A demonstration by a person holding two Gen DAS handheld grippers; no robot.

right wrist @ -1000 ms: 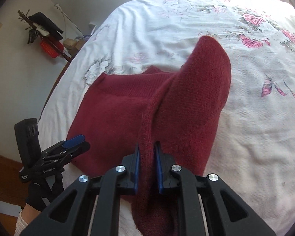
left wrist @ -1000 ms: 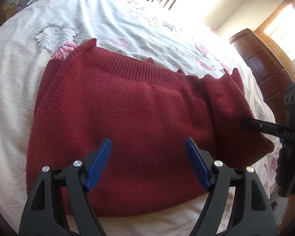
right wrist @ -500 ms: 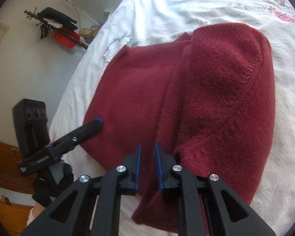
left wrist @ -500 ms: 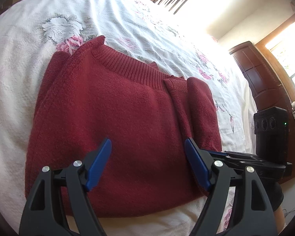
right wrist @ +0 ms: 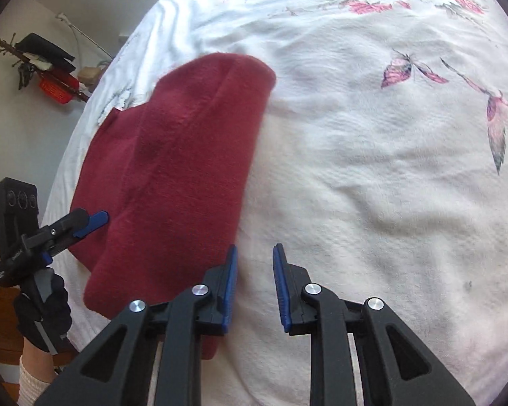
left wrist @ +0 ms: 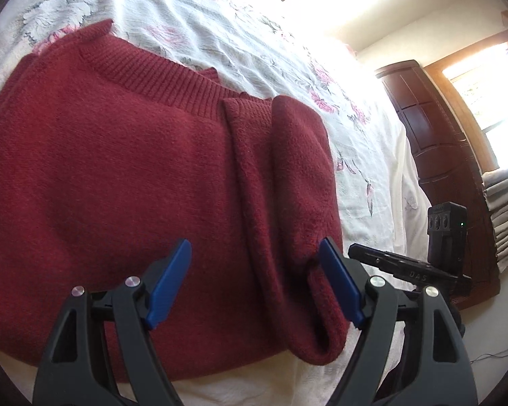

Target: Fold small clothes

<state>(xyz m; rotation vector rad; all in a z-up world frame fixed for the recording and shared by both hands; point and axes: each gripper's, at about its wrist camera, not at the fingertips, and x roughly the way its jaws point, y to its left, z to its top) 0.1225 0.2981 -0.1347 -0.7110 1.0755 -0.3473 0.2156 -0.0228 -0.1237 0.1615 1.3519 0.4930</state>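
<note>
- Now the red knitted sweater (left wrist: 125,182) is lying flat on the floral bedspread (right wrist: 372,176), its right side folded inward as a thick band (left wrist: 288,186) running from the ribbed collar (left wrist: 159,77) down to the near hem.
- The left gripper (left wrist: 254,284) is hovering wide open over that near hem, holding nothing; its right blue pad is sitting just beside the rolled end of the folded band.
- The right gripper (right wrist: 254,291) is standing partly open and empty, its left pad just at the sweater's right edge while the rest is pointing at bare bedspread.
- The sweater is thus lying to the left of the right gripper and straight ahead of the left one, its long axis running away from both toward the collar.
- I judge the left gripper to be the nearer for the unfolded left side, which looks like the next part to bring in.
- The bedspread is soft and lightly wrinkled, so the knit may drag.
- A dark wooden wardrobe (left wrist: 433,142) is standing by the bright window, and a rack with dark items (right wrist: 44,64) is leaning at the far wall.
</note>
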